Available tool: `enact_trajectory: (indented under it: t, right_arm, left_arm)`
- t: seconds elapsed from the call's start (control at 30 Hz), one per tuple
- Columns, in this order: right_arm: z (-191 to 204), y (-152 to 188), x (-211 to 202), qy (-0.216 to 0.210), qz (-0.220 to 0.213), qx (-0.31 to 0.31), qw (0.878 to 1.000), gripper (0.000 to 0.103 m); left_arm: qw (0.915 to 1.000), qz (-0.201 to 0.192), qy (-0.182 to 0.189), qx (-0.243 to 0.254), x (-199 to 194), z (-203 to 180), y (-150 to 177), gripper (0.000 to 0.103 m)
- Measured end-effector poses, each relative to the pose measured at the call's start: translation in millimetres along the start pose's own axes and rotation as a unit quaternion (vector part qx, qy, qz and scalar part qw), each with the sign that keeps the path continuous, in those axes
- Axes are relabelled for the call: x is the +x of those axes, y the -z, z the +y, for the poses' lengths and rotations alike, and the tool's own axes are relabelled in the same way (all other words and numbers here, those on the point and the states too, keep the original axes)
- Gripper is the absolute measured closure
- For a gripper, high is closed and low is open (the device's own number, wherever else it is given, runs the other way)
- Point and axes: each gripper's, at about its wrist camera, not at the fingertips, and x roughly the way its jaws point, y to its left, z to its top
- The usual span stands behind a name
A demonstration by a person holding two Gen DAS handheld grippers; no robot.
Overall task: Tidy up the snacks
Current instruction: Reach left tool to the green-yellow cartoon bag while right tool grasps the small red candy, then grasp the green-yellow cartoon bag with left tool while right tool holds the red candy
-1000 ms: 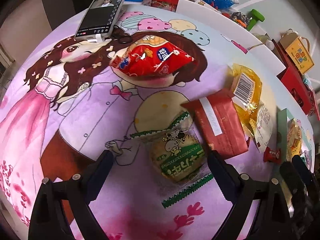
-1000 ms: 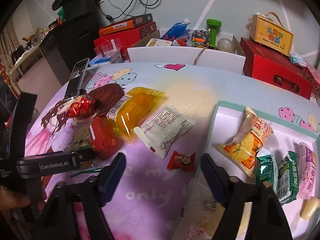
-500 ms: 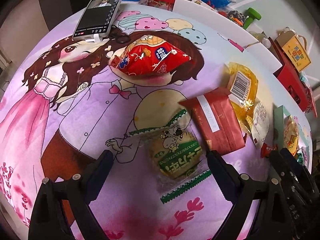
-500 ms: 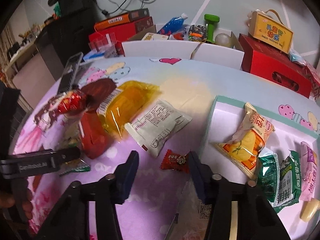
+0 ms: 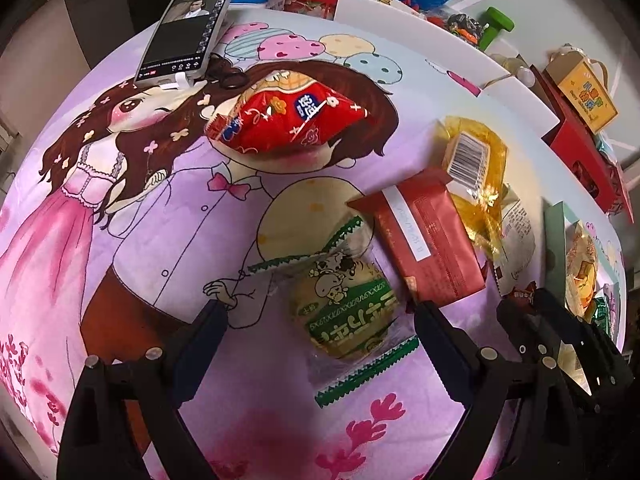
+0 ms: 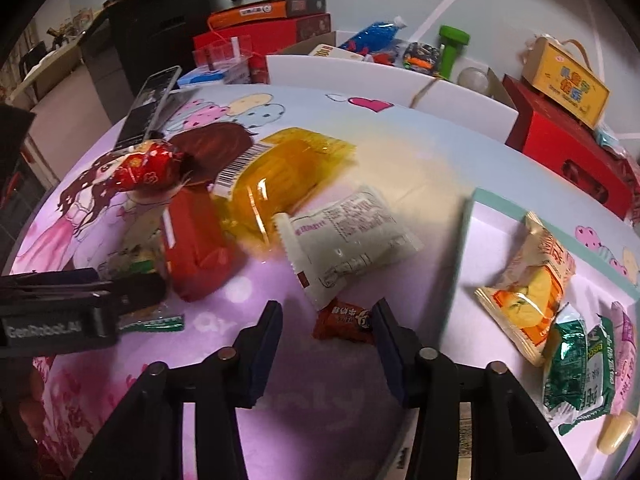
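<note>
Between the wide-apart fingers of my open left gripper (image 5: 320,320), a green-and-yellow snack packet (image 5: 344,312) lies flat on the cartoon-print cloth; the pads do not press it. My right gripper (image 6: 327,308) is low over a small red candy (image 6: 344,320). Its jaws are closing with the candy between them: the right fingertip is at the candy's end, the left one still apart. In the left wrist view the right gripper (image 5: 540,320) shows at the right edge beside the candy (image 5: 520,294). A teal-rimmed tray (image 6: 476,216) on the right holds several packets.
A puffy red bag (image 5: 288,120), a dark red packet (image 5: 424,248), a yellow packet (image 5: 472,160) and a white packet (image 6: 352,240) lie on the cloth. A phone (image 5: 184,28) stands at the far left. Red boxes (image 6: 560,152) and clutter line the back.
My right gripper has moved forward and down to the small red candy, and its jaws have narrowed around it. The left gripper has stayed over the green-and-yellow packet.
</note>
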Motion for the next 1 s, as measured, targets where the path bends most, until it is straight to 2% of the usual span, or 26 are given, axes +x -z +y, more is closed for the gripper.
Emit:
enact_trajectory:
  t: [0.1, 0.13, 0.17, 0.23, 0.33, 0.47, 1.0]
  right_arm:
    - [2, 2, 3, 0.012, 0.004, -0.009, 1.0, 0.056]
    - [3, 2, 5, 0.019, 0.007, -0.013, 1.0, 0.056]
    - [2, 4, 6, 0.02, 0.008, -0.013, 1.0, 0.056]
    - [0, 5, 9, 0.022, 0.009, -0.011, 1.0, 0.056]
    - [-1, 5, 9, 0.026, 0.007, -0.01, 1.0, 0.062]
    - [-6, 5, 9, 0.029, 0.005, 0.0, 1.0, 0.072]
    - [-11, 4, -7, 0.013, -0.009, 0.015, 1.0, 0.08]
  left_arm:
    - [0.9999, 0.007, -0.004, 0.007, 4, -1, 2, 0.01]
    - [0.9999, 0.007, -0.006, 0.011, 4, -2, 3, 0.013]
    - [0.9998, 0.007, -0.002, 0.016, 4, -4, 3, 0.021]
    - [0.9997, 0.004, 0.001, 0.022, 4, -8, 4, 0.025]
    - [0.9995, 0.004, 0.006, 0.032, 4, -14, 3, 0.035]
    - [0.9993, 0.0, 0.005, 0.036, 2, -17, 3, 0.041]
    - [0.999, -0.018, -0.013, 0.039, -14, -4, 0, 0.043]
